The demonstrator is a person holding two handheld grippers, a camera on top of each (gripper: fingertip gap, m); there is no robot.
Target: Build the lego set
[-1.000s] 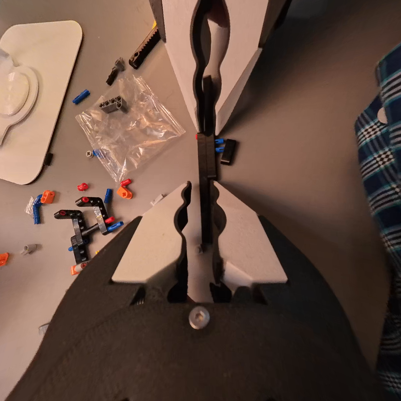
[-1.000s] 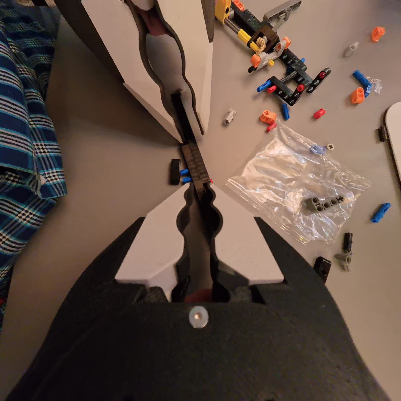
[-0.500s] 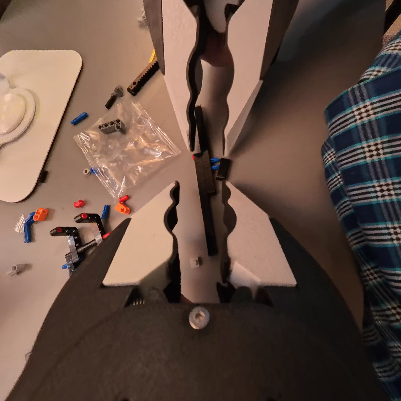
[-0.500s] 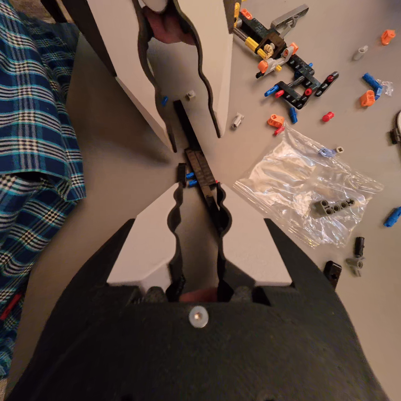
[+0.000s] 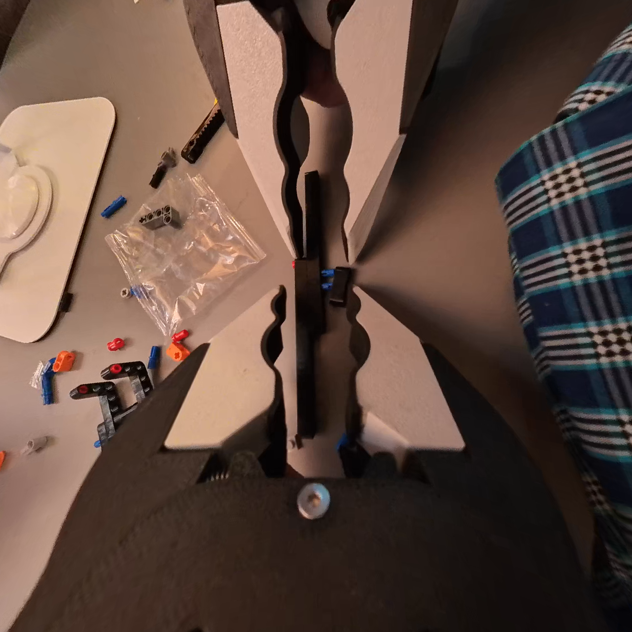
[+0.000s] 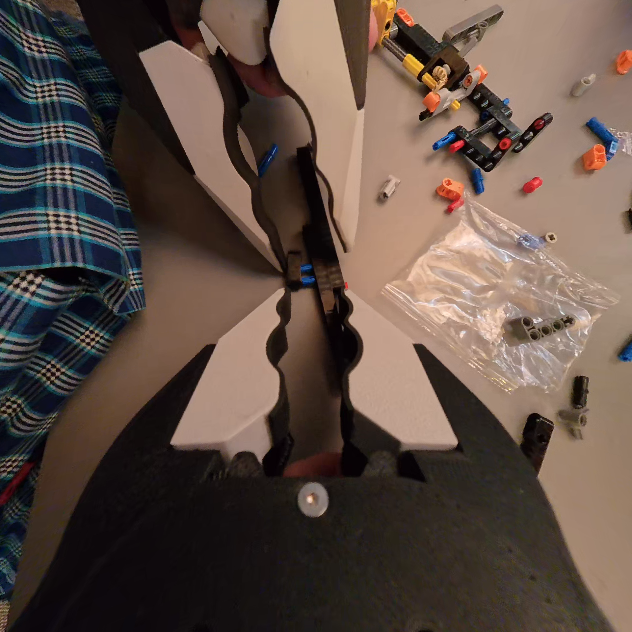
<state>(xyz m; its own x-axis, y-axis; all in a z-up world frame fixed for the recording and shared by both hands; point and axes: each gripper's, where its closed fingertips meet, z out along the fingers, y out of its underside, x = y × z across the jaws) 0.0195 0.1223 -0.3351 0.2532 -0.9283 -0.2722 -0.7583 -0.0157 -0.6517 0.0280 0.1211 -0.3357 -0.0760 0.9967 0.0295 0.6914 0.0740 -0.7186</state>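
Observation:
A long black beam assembly [image 5: 309, 307] lies on the grey table, with two blue pins [image 5: 327, 272] joining a short black piece [image 5: 339, 285] to its side. My left gripper [image 5: 318, 294] is open, its fingers on either side of the near end without clamping it. My right gripper [image 5: 323, 256] faces it from the far side, also open around the other end. In the right wrist view the assembly [image 6: 326, 273] leans along the right finger of my right gripper [image 6: 314, 297], with a wide gap on the other side. The left gripper [image 6: 313, 260] stands open opposite.
A clear plastic bag [image 5: 184, 253] with a grey beam lies left of the grippers. A partly built black model [image 6: 478, 113], with orange, red and blue loose pieces [image 6: 595, 157] around it, lies beyond. A white board [image 5: 51, 205] lies far left. A plaid sleeve [image 5: 574, 273] borders the table. The tips of both grippers are at nearly the same place.
A second ago both grippers were shut on the black beam assembly, end to end. Both have opened and let it go; it now lies loose between the fingers.

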